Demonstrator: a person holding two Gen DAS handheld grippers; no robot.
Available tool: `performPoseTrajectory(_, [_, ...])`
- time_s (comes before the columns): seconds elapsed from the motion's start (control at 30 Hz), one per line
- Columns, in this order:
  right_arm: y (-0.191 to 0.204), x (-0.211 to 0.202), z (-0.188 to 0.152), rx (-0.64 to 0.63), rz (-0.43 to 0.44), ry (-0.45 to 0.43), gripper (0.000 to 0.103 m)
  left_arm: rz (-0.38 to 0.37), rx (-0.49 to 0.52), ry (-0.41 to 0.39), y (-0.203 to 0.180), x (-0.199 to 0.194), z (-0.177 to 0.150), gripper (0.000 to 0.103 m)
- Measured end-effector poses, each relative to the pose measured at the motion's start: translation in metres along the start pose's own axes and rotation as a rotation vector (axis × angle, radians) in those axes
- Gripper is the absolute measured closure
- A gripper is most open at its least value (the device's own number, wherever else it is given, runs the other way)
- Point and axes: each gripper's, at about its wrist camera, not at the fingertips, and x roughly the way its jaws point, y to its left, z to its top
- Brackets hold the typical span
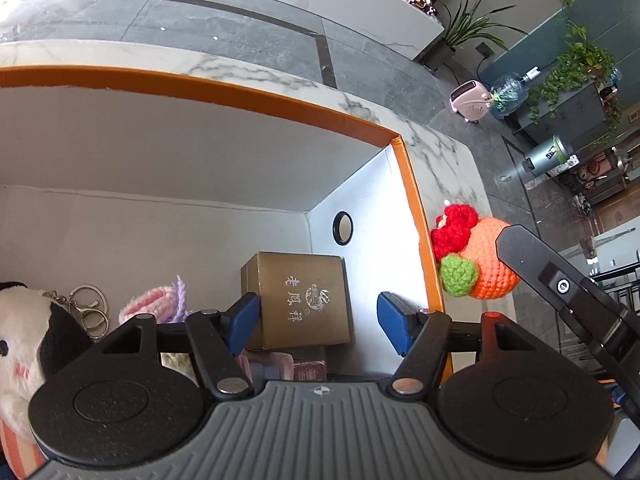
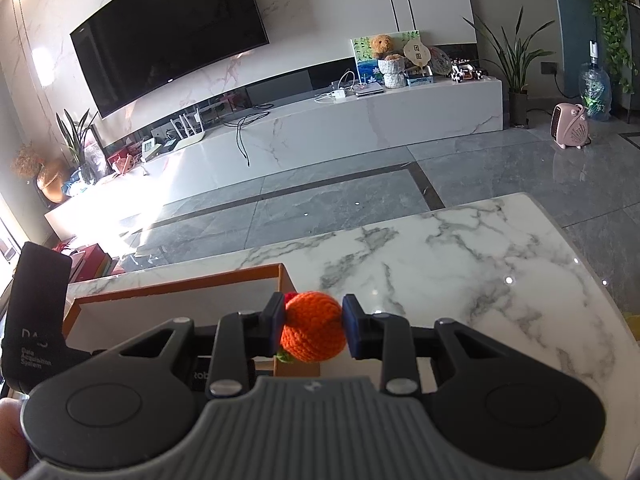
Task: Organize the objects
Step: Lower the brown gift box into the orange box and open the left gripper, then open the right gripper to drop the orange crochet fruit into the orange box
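An orange-rimmed white storage box [image 1: 412, 200] stands on the marble table; it also shows in the right wrist view [image 2: 172, 286]. My left gripper [image 1: 318, 324] is open over the box interior, its blue pads either side of a gold box [image 1: 298, 300] without touching it. My right gripper [image 2: 314, 330] is shut on an orange crocheted ball [image 2: 314, 330] with red and green trim, held just outside the storage box's right wall. The ball also shows in the left wrist view [image 1: 480, 258], with the right gripper's black body [image 1: 560, 284] beside it.
Inside the storage box lie a black-and-white plush toy [image 1: 24, 344], a key ring [image 1: 88, 308], a pink and purple knit item [image 1: 156, 306] and pinkish packets under the gold box. The marble table [image 2: 460, 264] extends right. Beyond are grey floor, a TV cabinet and a pink heater [image 2: 570, 126].
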Motion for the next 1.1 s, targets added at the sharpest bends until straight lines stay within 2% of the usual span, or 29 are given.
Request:
performPoseTrajectory(0.1, [0.002,-0.003,0.001,-0.002,0.005,-0.005,0.071,-0.023,-0.004,-0.018,0.005,-0.01,0.002,0.034])
performPoseTrajectory(0.17, [0.005,-0.007,0.003,-0.003,0.02,-0.014,0.071,-0.019,0.003,-0.057,0.008,-0.026,0.003,0.035])
performPoseTrajectory(0.37, [0.027,-0.007,0.005,-0.028,0.104,0.001,0.071,0.09,0.061,-0.224,0.013,-0.078,0.005,0.035])
performPoseTrajectory(0.5, [0.053,0.013,-0.004,-0.095,0.125,0.07,0.071,0.159,0.113,-0.261,0.013,-0.092,-0.002,0.036])
performPoseTrajectory(0.63, [0.072,0.034,-0.005,-0.155,0.073,0.097,0.071,0.19,0.134,-0.261,0.017,-0.091,-0.005,0.038])
performPoseTrajectory(0.73, [0.087,0.048,-0.004,-0.281,-0.025,0.08,0.071,0.181,0.129,-0.249,0.025,-0.091,-0.008,0.039])
performPoseTrajectory(0.9, [0.101,0.068,-0.013,-0.443,-0.125,0.093,0.071,0.188,0.142,-0.244,0.031,-0.091,-0.012,0.039])
performPoseTrajectory(1.1, [0.096,0.08,-0.017,-0.452,-0.155,0.112,0.07,0.193,0.144,-0.244,0.038,-0.094,-0.015,0.039])
